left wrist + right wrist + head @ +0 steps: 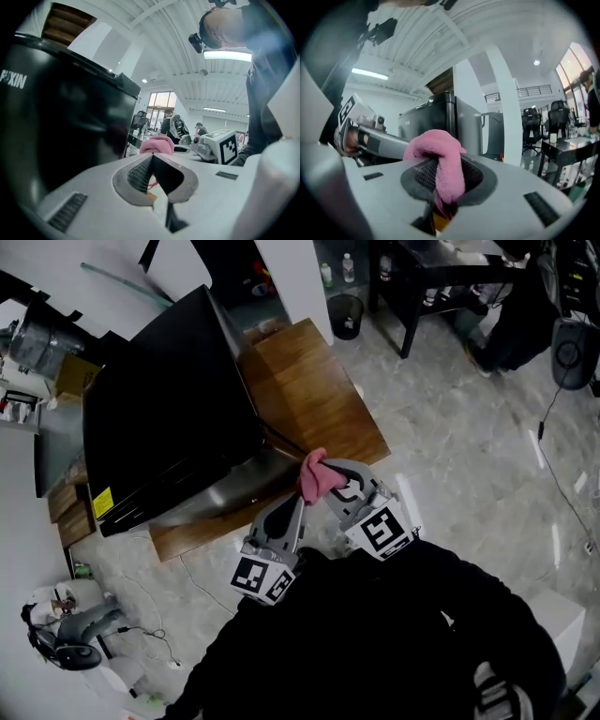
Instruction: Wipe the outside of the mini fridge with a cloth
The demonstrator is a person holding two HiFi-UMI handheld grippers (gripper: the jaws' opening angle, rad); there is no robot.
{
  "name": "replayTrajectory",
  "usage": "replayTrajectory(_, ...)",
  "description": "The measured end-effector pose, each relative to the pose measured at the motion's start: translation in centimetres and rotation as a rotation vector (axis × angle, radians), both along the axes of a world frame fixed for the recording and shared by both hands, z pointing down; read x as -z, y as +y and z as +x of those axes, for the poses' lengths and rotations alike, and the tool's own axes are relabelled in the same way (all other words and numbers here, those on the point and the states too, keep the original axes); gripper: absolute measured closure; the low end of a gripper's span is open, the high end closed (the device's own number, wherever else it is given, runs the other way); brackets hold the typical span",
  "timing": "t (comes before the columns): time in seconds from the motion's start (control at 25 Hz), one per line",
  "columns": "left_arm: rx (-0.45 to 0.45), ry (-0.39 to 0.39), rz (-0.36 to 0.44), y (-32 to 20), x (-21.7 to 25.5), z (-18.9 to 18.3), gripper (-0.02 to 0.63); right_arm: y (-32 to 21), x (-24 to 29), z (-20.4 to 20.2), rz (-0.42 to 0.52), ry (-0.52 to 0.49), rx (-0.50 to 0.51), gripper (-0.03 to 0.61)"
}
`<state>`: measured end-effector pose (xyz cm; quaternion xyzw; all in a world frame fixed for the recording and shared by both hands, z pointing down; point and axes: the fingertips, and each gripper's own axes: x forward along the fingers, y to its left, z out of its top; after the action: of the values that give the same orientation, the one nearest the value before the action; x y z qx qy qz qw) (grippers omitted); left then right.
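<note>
Fingers of right gripper clamped on pink cloth; left gripper fingers pressed together, cloth just beyond the tips. Target mini fridge at 10 o'clock, near, on wooden surface. Bunched cloth should be pressed flat against it and overlapping strokes used.

The person wears a black top with long sleeves. The left gripper and right gripper are grey, each with a white cube showing black squares.

Both sit lower centre in the head view, tips converging: the left gripper has its fingers pressed together, empty, while the right gripper fingers clamp the pink cloth.
</note>
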<state>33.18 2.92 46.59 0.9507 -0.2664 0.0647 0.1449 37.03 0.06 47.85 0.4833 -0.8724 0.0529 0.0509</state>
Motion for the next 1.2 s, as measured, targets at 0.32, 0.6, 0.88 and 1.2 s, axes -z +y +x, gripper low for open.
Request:
replayTrajectory(0.32,-0.067,0.009,0.08,1.0,4.9,0.6,0.607,-1.2,5.1,0.8,-0.051,-0.168,-0.021,0.496)
replayTrajectory(0.6,-0.132,0.044,0.104,1.1,6.2,-0.5,0.607,-1.8,6.4,1.2,-0.119,-0.306,-0.122,0.497)
replayTrajectory(0.88,-0.193,0.07,0.109,0.6,6.4,-1.5,0.607,-2.7,8.1,1.1,-0.103,-0.295,-0.19,0.497)
replayTrajectory(1.2,-0.134,0.092,0.127,-1.6,7.3,1.6,0.607,-6.5,8.5,2.0,-0.125,-0.283,-0.053,0.497)
